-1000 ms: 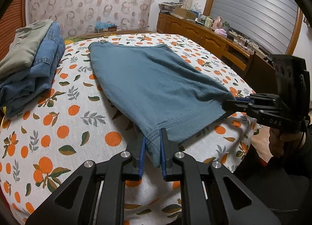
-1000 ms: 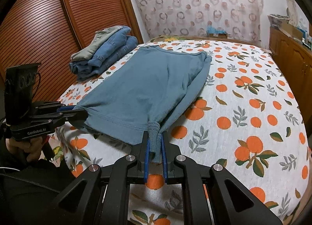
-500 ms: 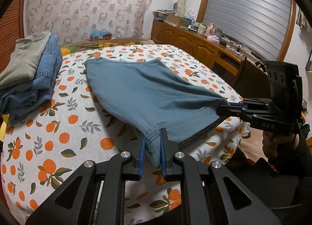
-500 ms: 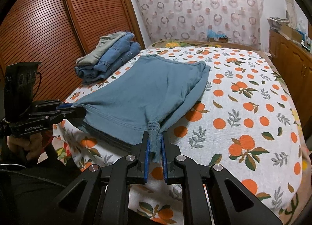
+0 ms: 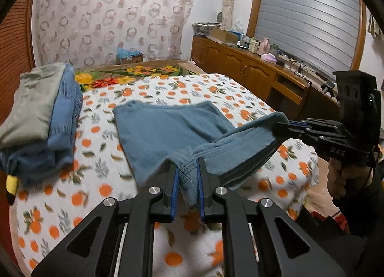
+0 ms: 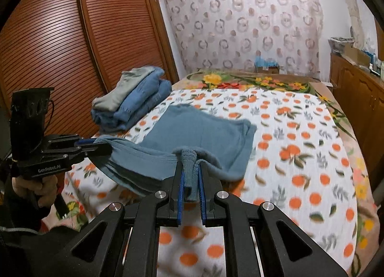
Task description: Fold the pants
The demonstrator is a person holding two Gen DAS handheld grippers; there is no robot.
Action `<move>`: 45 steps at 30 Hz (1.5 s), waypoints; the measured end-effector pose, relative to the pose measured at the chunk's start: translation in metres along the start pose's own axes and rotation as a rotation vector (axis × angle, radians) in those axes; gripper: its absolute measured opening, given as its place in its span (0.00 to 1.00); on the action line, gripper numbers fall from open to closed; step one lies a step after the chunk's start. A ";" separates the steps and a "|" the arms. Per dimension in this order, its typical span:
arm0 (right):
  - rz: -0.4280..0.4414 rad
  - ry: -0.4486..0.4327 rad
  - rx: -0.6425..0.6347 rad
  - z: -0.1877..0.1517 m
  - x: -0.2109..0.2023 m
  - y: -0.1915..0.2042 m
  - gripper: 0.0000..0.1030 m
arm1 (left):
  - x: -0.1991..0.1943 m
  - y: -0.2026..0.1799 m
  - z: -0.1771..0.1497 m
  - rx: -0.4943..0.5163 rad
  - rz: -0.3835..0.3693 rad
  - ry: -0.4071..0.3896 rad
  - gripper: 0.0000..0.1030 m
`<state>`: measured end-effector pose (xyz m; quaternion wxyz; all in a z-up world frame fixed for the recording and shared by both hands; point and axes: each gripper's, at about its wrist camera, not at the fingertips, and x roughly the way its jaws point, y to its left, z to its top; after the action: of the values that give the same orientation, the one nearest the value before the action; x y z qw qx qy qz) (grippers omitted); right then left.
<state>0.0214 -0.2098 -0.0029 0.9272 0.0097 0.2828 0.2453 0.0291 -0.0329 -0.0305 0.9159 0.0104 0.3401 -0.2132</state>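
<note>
Left wrist view: left gripper (image 5: pixel 186 181), black with blue pads, pinched tight on a bunched corner of the near edge of the pants (image 5: pixel 168 130), blue-grey knit. Near edge lifted off the bedspread (image 5: pixel 100 181), white with oranges and leaves; far part of the pants lies flat on it toward the middle of the bed. Right gripper (image 5: pixel 283 125) enters from the right side, clamped on the other near corner, cloth sagging between the two grips. A hand (image 5: pixel 343 178) wraps the right gripper's handle, dark sleeve below. Stack of folded clothes (image 5: pixel 40 121), grey-green on top of denim, at the left side of the bed, apart from the pants. Wooden cabinet (image 5: pixel 252 73) along the far right wall, its top crowded with small items, under a grey shutter (image 5: pixel 309 13). Patterned curtain (image 5: pixel 112 17) behind the bed. Right wrist view: right gripper (image 6: pixel 190 181) pressed together on a rolled corner of the pants (image 6: pixel 199 130), which stands up between the pads. Left gripper (image 6: pixel 96 146) at the left, pinching the opposite corner, held by a hand (image 6: pixel 38 188). Stack of folded clothes (image 6: pixel 134 97) beside the louvred wardrobe doors (image 6: pixel 72 49). Bedspread (image 6: pixel 300 157) bare to the right of the pants.
</note>
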 end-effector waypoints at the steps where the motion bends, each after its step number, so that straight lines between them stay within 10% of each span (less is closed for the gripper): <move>1: -0.004 -0.003 -0.002 0.004 0.004 -0.001 0.10 | 0.004 0.002 0.004 0.003 0.007 0.000 0.14; 17: -0.050 0.025 0.008 0.039 0.083 -0.018 0.10 | 0.058 0.034 0.039 -0.032 0.077 0.030 0.16; 29: -0.082 0.074 0.033 0.043 0.115 -0.027 0.11 | 0.066 0.043 0.030 -0.033 0.096 0.047 0.45; 32: -0.091 0.062 0.025 0.044 0.113 -0.027 0.17 | 0.062 0.041 0.029 -0.016 0.087 0.035 0.69; 45: -0.138 0.051 -0.004 0.022 0.076 -0.032 0.37 | 0.057 0.049 0.002 -0.051 0.089 0.075 0.71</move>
<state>0.1023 -0.2003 -0.0288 0.9344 -0.0180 0.3059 0.1817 0.0884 -0.0106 -0.0704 0.9111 0.0099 0.3786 -0.1628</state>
